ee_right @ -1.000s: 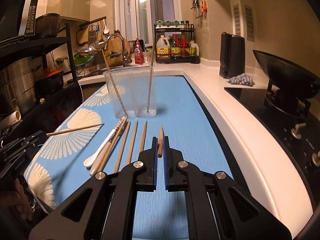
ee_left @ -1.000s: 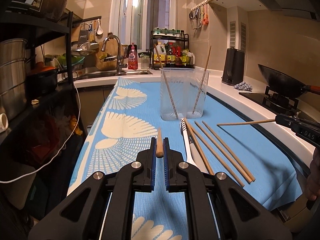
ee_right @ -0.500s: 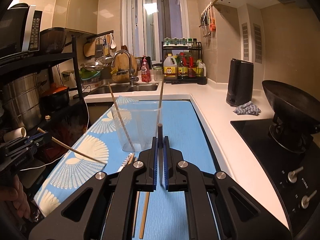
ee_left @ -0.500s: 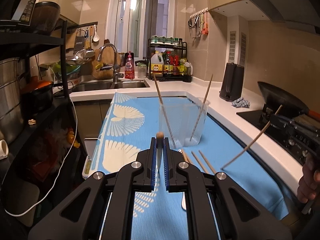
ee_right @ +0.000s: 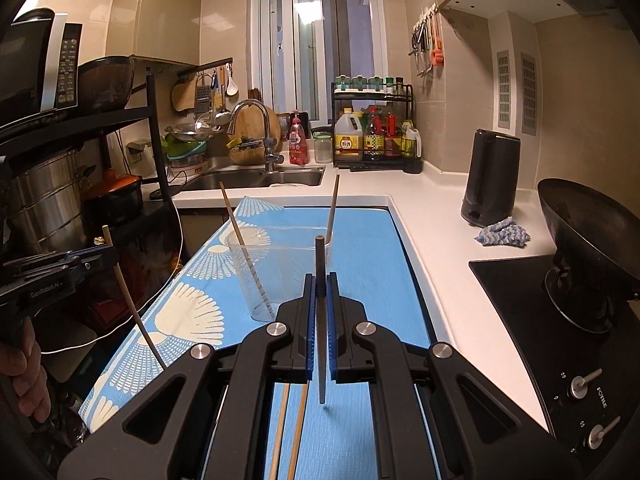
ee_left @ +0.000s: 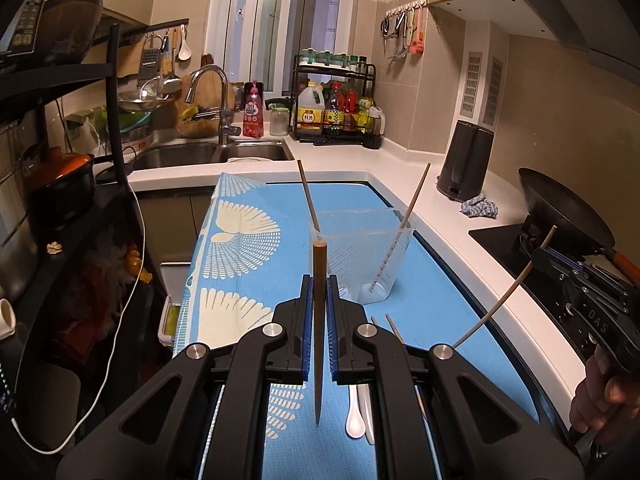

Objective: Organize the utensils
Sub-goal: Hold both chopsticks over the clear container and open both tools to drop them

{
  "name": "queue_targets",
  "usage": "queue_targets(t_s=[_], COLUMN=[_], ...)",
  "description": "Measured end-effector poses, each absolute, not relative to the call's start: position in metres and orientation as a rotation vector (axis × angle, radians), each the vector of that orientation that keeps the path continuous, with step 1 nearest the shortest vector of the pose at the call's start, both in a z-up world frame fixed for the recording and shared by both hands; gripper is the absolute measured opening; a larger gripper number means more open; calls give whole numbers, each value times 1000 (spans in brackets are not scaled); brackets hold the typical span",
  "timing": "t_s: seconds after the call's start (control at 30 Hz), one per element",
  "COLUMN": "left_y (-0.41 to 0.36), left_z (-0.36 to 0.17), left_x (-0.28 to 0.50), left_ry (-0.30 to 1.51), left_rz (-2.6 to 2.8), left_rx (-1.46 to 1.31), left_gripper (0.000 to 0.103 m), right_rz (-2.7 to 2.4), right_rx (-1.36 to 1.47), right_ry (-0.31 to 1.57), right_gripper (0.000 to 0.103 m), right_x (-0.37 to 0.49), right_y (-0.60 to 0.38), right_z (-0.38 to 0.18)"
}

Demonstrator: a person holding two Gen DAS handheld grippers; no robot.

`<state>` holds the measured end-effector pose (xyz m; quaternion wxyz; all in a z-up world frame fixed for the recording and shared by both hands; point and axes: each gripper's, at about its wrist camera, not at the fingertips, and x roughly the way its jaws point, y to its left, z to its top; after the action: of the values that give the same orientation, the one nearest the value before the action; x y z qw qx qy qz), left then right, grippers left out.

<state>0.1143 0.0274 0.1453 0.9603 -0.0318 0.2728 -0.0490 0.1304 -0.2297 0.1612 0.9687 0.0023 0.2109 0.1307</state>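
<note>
Left gripper (ee_left: 319, 300) is clamping one wooden chopstick (ee_left: 319, 332), jaws closed down to the stick's width. The stick is hanging near vertical, butt end poking above the pads, tip pointing down over the blue patterned mat (ee_left: 240, 248), clear of it.

Right gripper (ee_right: 319, 296) is doing the same: jaws pinched tight on a second chopstick (ee_right: 321, 344), upright, tip hanging above the mat, not touching. In the left wrist view that stick is showing as a pale diagonal at the right, by the person's right hand (ee_left: 600, 408) on the gripper handle.

Clear plastic container (ee_right: 280, 276) is standing on the mat just ahead of both grippers. Two chopsticks are leaning inside it, one against the left wall (ee_right: 244, 248) and one against the right (ee_right: 332, 212), tops sticking out above the rim.

On the mat below the grippers: two loose chopsticks (ee_right: 294, 428) are lying side by side, and a white spoon (ee_left: 355, 412) is lying beside them with a second white utensil alongside it, mostly hidden by the left gripper's frame.

Black wok (ee_right: 588, 236) is sitting on the stove at the right, black kettle (ee_right: 490, 178) on the white counter behind it.
</note>
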Motion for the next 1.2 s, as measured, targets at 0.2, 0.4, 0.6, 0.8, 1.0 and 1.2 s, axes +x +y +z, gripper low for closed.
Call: queue_targets(t_s=[0.2,0.4,0.6,0.8,1.0,1.2], left_y=[26,32,38,38,36,27], left_z=[150,165,194,237,271,261], left_x=[119,131,154,187,216,251], left_ry=[571,587,583,512,409,361], left_rz=[-106,-127,-154,-161,-185,-181], left_rx=[-67,-64,-93,-113,-144,-158], left_gripper=[7,7,7,7,7,7], right_rz=[277,292,331,356,364,335], right_rx=[6,5,38,43,42,63], right_ry=[423,396,360,288,239,209], right_gripper=[5,5,5,5,5,5], right_x=[136,144,157,178,205,237], right_y=[-228,-225,-222,-211,-199,-192], right_z=[170,190,220,263,286,278])
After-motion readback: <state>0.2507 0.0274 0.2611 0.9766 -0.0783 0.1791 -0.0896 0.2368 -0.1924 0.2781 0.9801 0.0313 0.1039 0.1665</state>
